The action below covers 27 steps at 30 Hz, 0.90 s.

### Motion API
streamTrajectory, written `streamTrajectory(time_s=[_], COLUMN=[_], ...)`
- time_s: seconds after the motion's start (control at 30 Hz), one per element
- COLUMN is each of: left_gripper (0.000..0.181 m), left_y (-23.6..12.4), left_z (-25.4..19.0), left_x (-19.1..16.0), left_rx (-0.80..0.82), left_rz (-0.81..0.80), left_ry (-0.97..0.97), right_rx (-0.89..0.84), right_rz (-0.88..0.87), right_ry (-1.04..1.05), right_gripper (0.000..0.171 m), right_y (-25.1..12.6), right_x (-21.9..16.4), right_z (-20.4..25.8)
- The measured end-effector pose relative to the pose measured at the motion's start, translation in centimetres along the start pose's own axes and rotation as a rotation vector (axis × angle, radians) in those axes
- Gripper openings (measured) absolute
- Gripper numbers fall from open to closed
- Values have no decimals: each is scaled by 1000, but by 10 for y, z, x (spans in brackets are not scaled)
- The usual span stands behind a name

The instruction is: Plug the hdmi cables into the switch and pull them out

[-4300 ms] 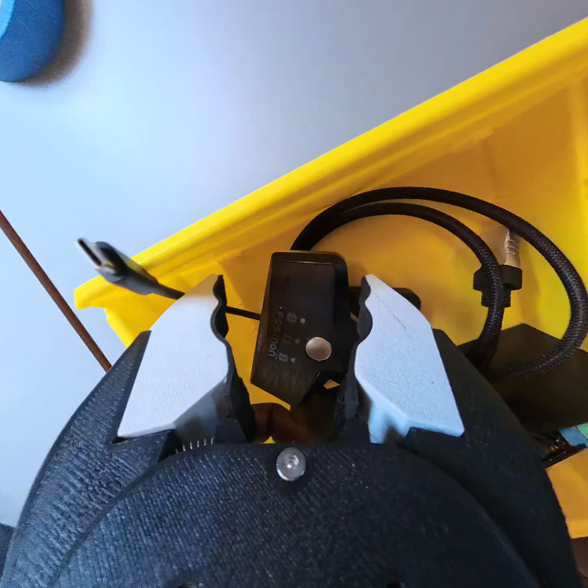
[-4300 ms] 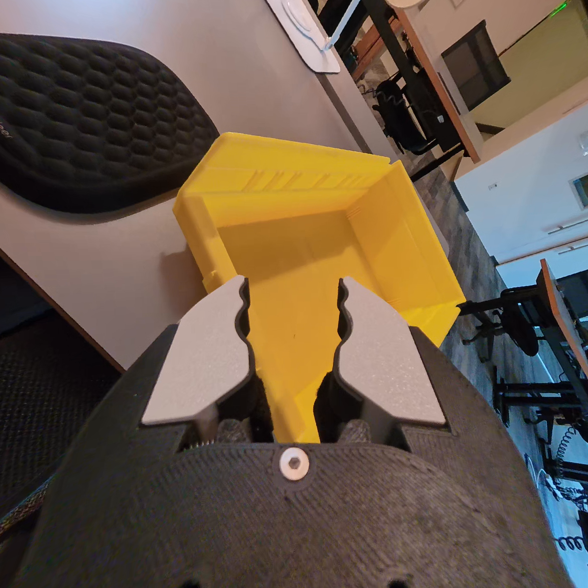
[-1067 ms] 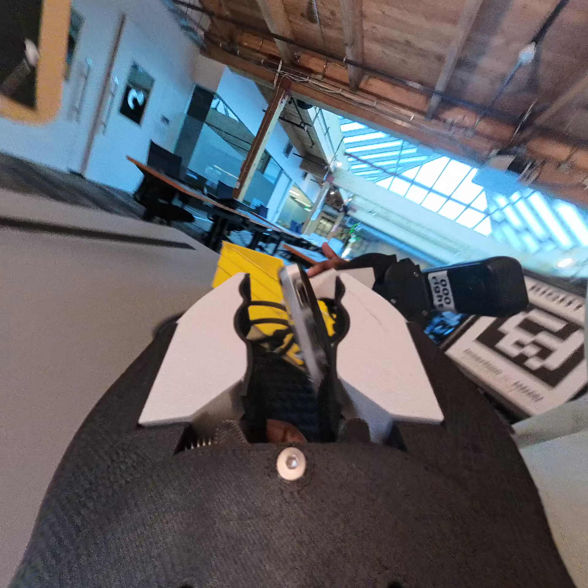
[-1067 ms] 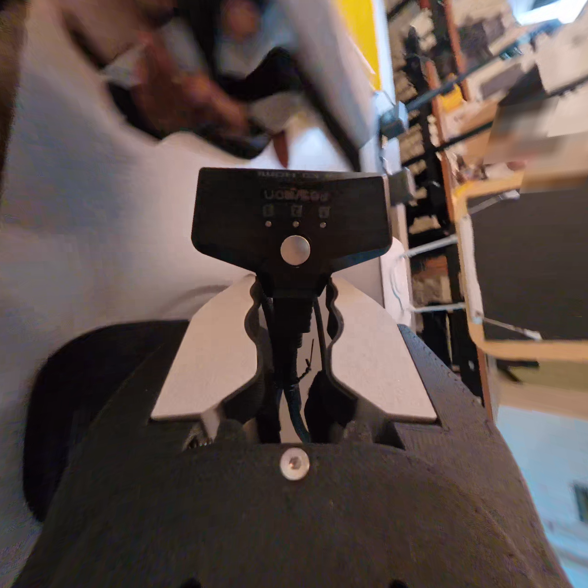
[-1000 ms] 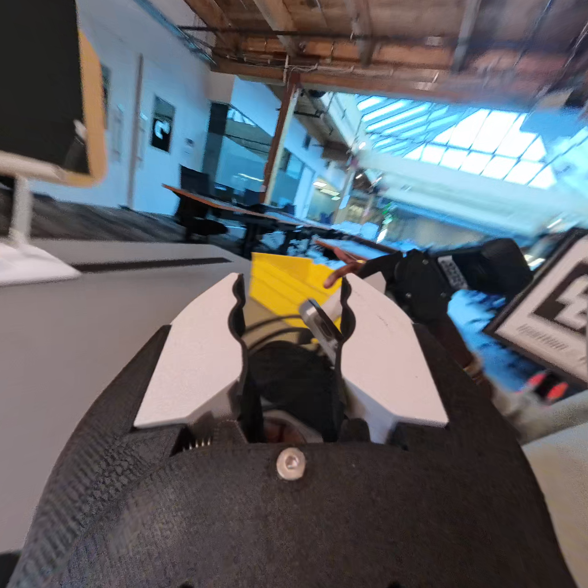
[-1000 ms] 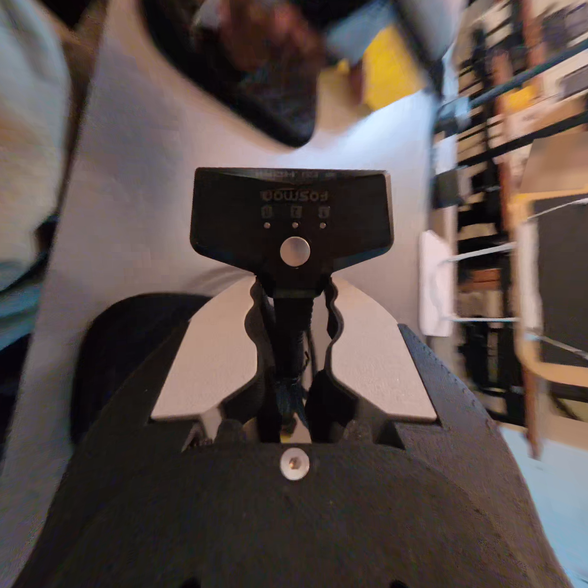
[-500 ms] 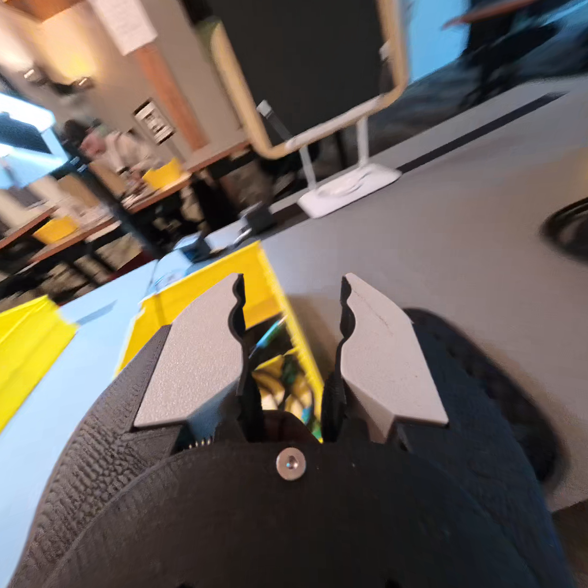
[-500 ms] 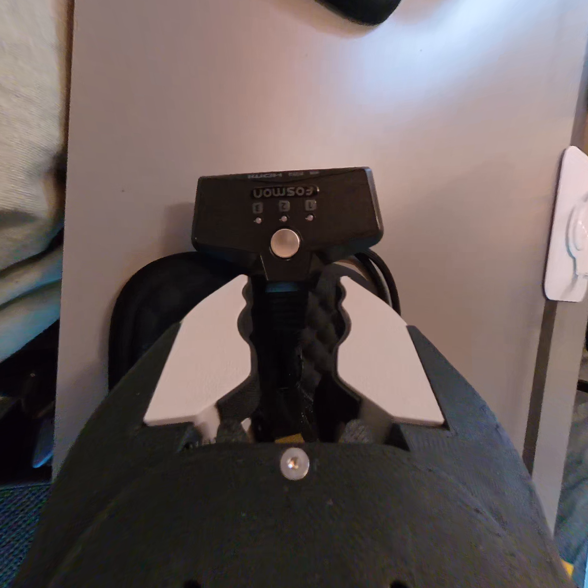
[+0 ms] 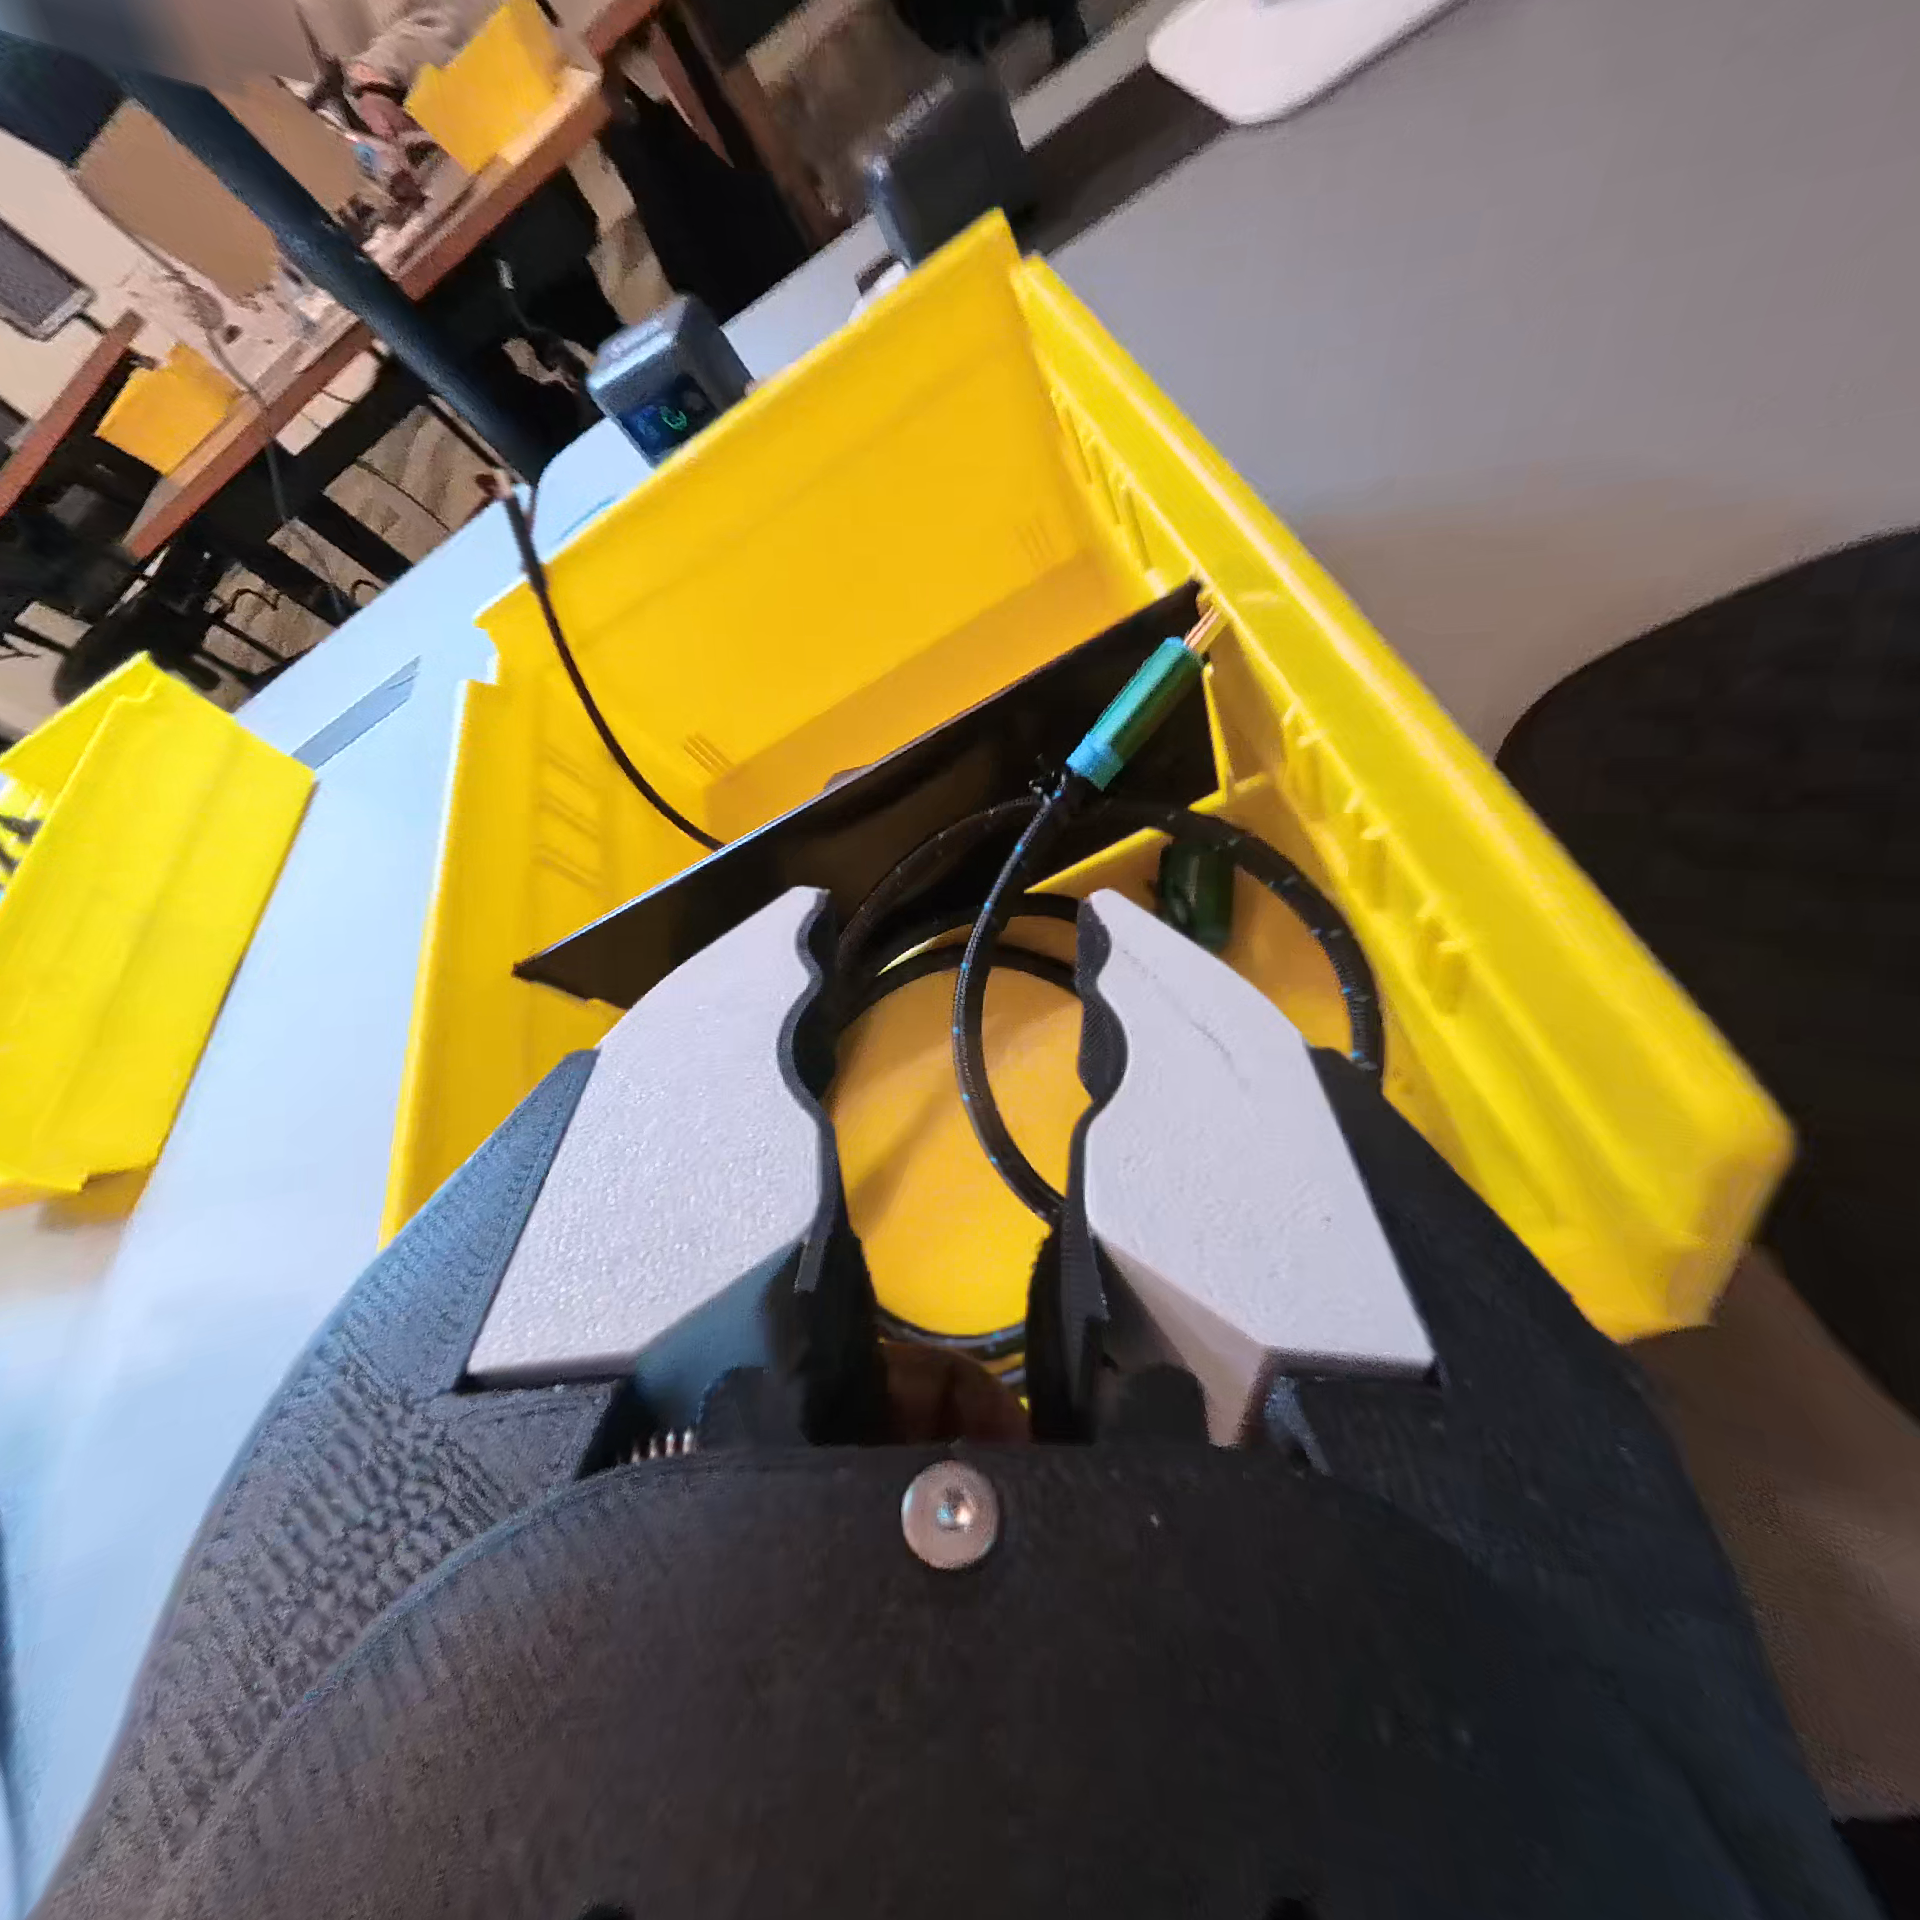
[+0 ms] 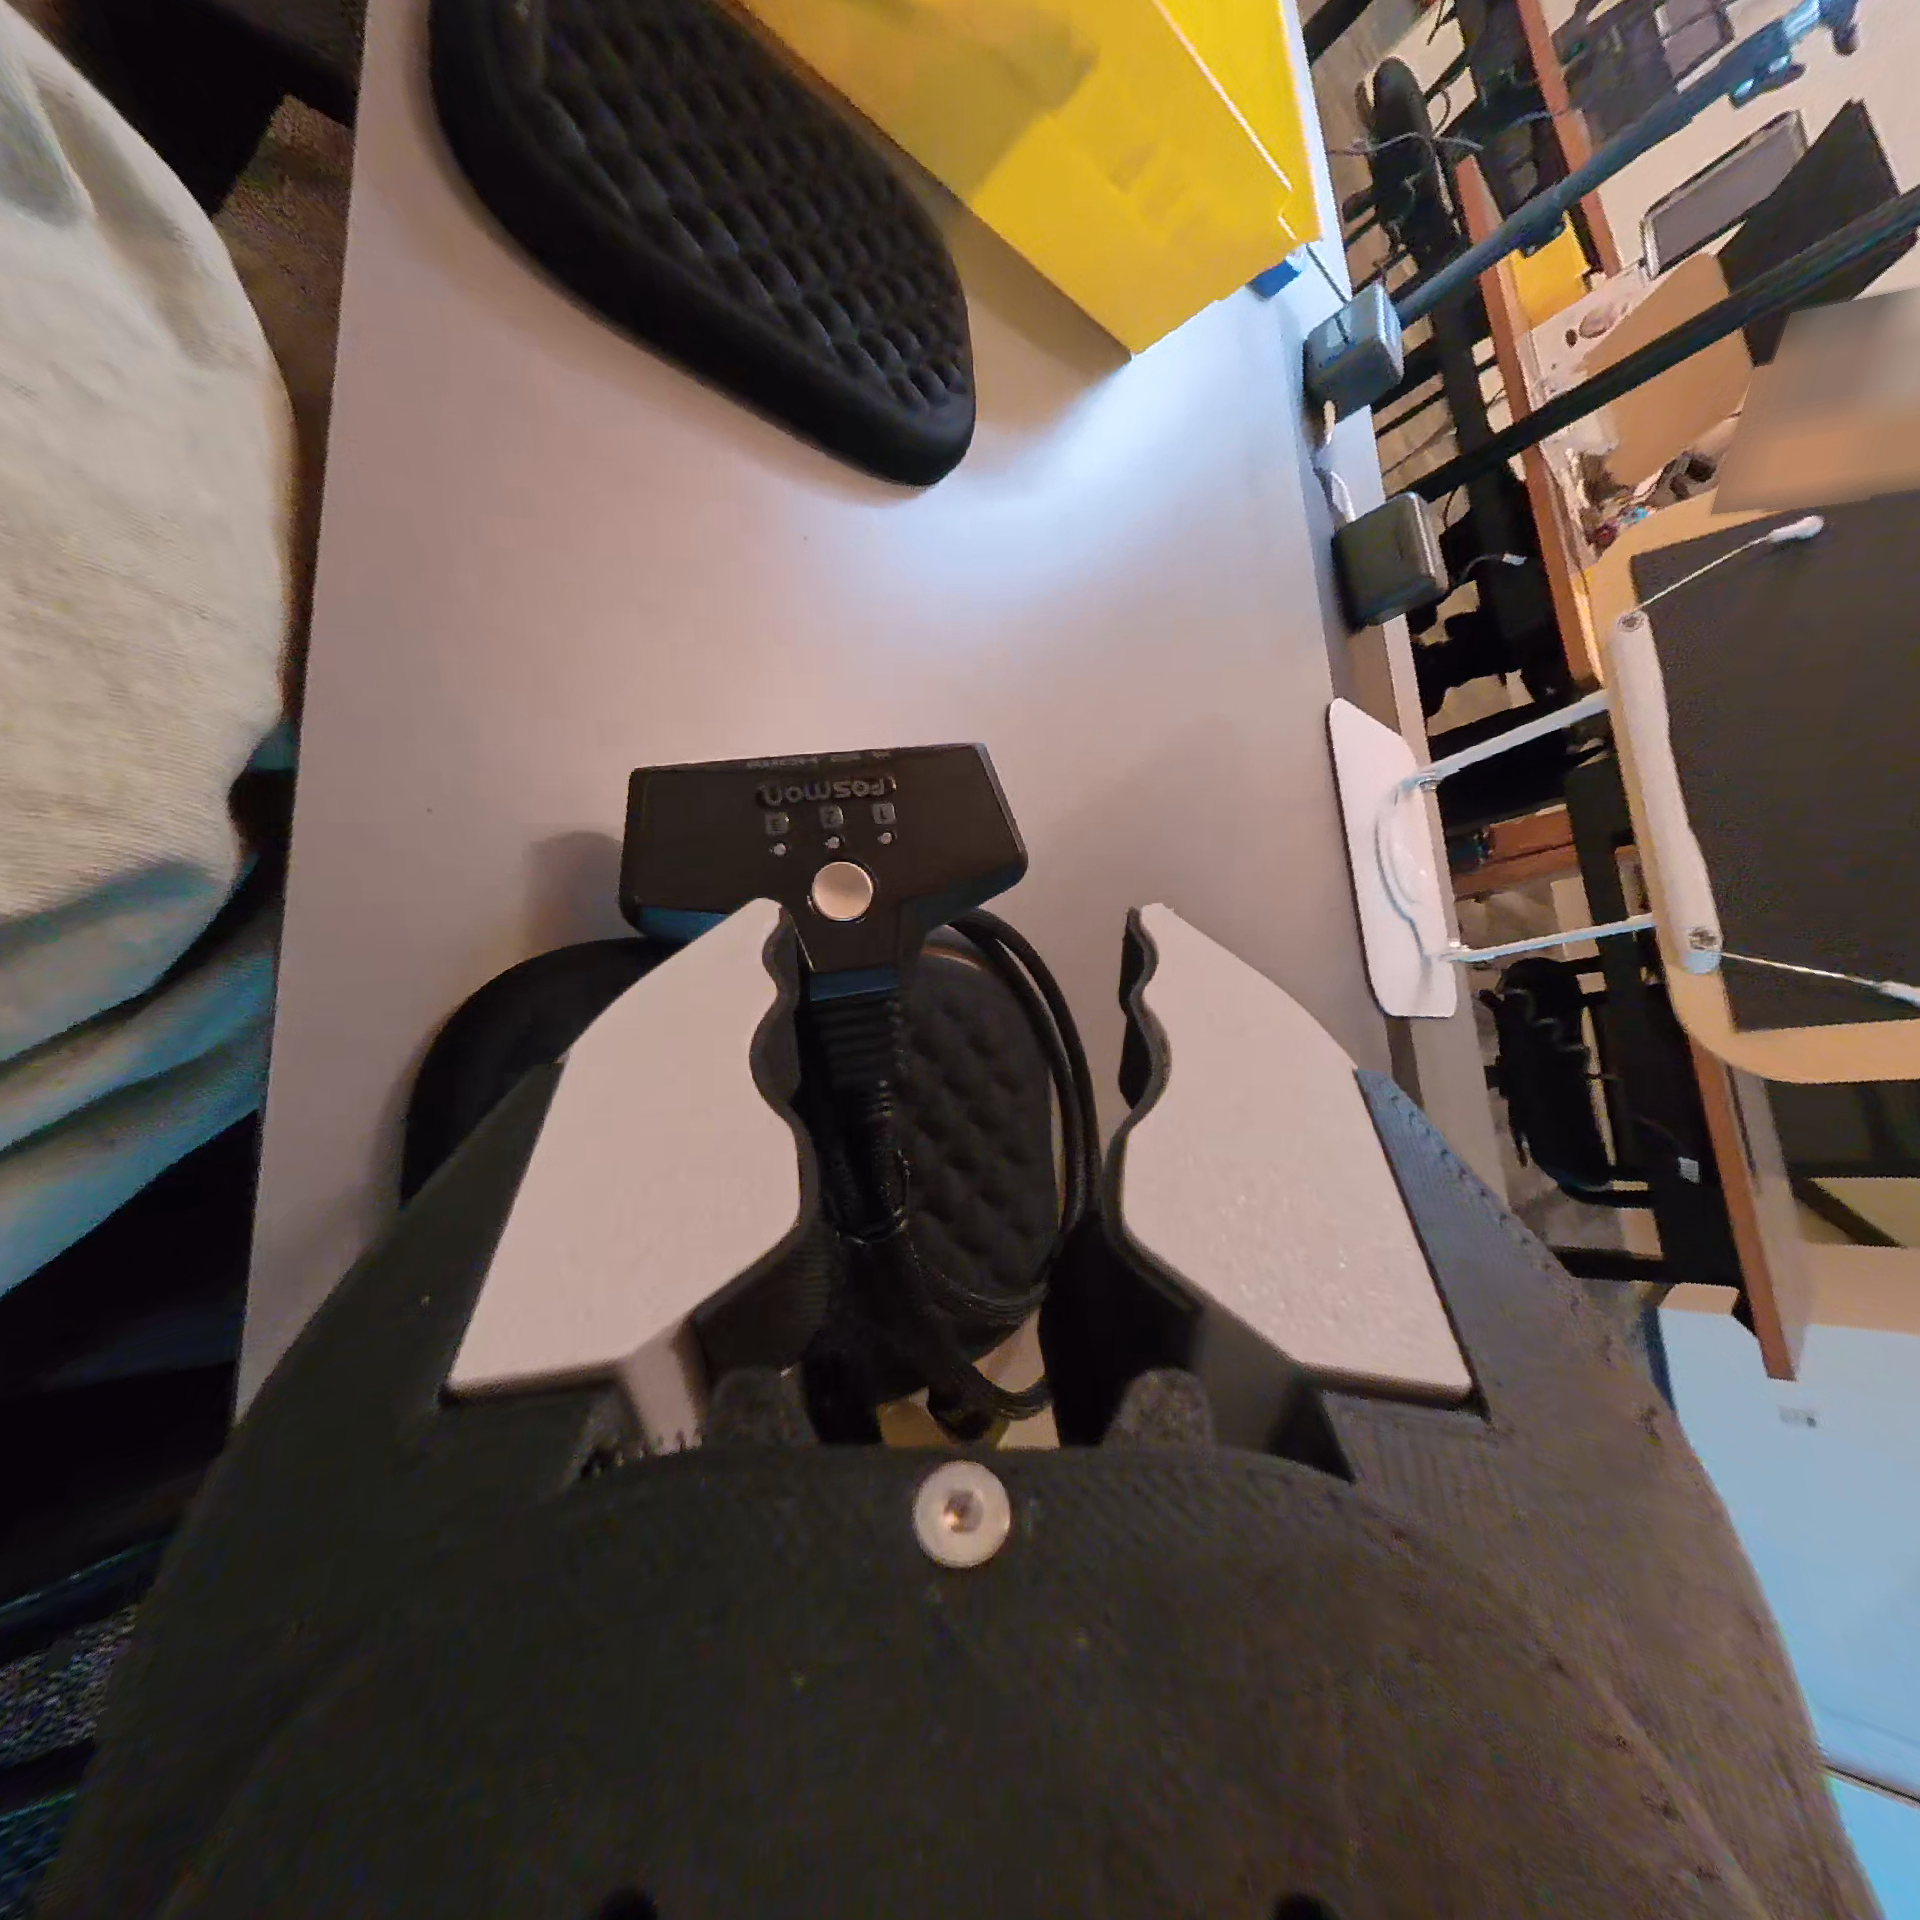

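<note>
Left wrist view: left gripper (image 9: 951, 935) poised over a yellow bin (image 9: 1382, 831), jaws spread and pinching nothing. Inside the bin, a coil of braided black cable (image 9: 987, 997) looping through the gap between the jaws, ending at 1 o'clock in a green-sleeved plug (image 9: 1138, 712) with a gold tip leaning on the bin's right wall. A second dark green plug (image 9: 1195, 878) just right of the coil. A flat black panel (image 9: 831, 842) lying slantwise across the bin at 12 o'clock, a thin black wire (image 9: 592, 686) rising over the bin's left rim at 11 o'clock. A second yellow bin (image 9: 125, 935) at 9 o'clock on the grey surface (image 9: 1455, 312). A black mat (image 9: 1766, 935) at 3 o'clock, beside the bin.

Right wrist view: right gripper (image 10: 951, 935) with jaws spread wide, gripping nothing. The black hdmi switch (image 10: 821, 831) lying on the surface at 12 o'clock, its narrow end and attached cable (image 10: 862, 1101) close against the left jaw; contact not clear. Silver button facing up. Beneath the cable, a round black quilted pad (image 10: 956, 1091). A honeycomb-textured black mat (image 10: 707, 229) at 11 o'clock, touching the yellow bin at 12 to 1 o'clock. A white stand base (image 10: 1392, 862) at 3 o'clock near the surface edge
</note>
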<state>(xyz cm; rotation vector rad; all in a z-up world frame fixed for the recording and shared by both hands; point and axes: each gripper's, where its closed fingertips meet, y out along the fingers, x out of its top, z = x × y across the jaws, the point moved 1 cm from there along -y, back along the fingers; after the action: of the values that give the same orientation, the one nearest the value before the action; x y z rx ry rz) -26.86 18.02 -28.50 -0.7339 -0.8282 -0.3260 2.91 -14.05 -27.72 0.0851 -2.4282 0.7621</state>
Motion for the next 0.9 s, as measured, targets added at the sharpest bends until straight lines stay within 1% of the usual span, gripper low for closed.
streamTrajectory(time_s=[0.03, 0.1, 0.2, 0.23, 0.3, 0.33, 0.43, 0.53, 0.67, 0.8, 0.9], left_gripper=[41, 40, 37, 33, 13, 9, 8, 6, 7, 6, 6], left_y=[7, 17, 30, 35, 43, 45, 36, 7, -50, -99, -122], left_z=[-1, -7, -16, -15, -9, -8, -5, 18, 38, 25, -4], left_x=[-3, -2, -1, -5, -11, -12, -6, 18, 68, 112, 141], left_rx=[-21, -60, -92, -72, -3, 13, 85, 266, 491, 612, 630], left_rz=[25, 17, 38, 65, 100, 98, 53, -76, -421, -692, -835], left_ry=[51, 152, 242, 274, 318, 320, 310, 284, 241, 268, 338], right_rx=[-12, -30, -45, -45, -42, -41, -47, -61, -80, -132, -179], right_rz=[1, -12, -36, -33, -15, -3, 18, 6, -33, -90, -158], right_ry=[-9, -20, -28, -33, -43, -47, -45, -42, -44, -39, -35], right_gripper=[61, 60, 58, 58, 58, 58, 58, 57, 56, 53, 51], right_y=[-2, -4, -5, -4, -2, -1, 0, -2, -3, -3, 0], right_x=[1, 6, 11, 12, 10, 9, 4, 5, 11, 22, 37], right_z=[-1, -3, -4, -4, -3, -3, -4, -6, -8, -15, -20])
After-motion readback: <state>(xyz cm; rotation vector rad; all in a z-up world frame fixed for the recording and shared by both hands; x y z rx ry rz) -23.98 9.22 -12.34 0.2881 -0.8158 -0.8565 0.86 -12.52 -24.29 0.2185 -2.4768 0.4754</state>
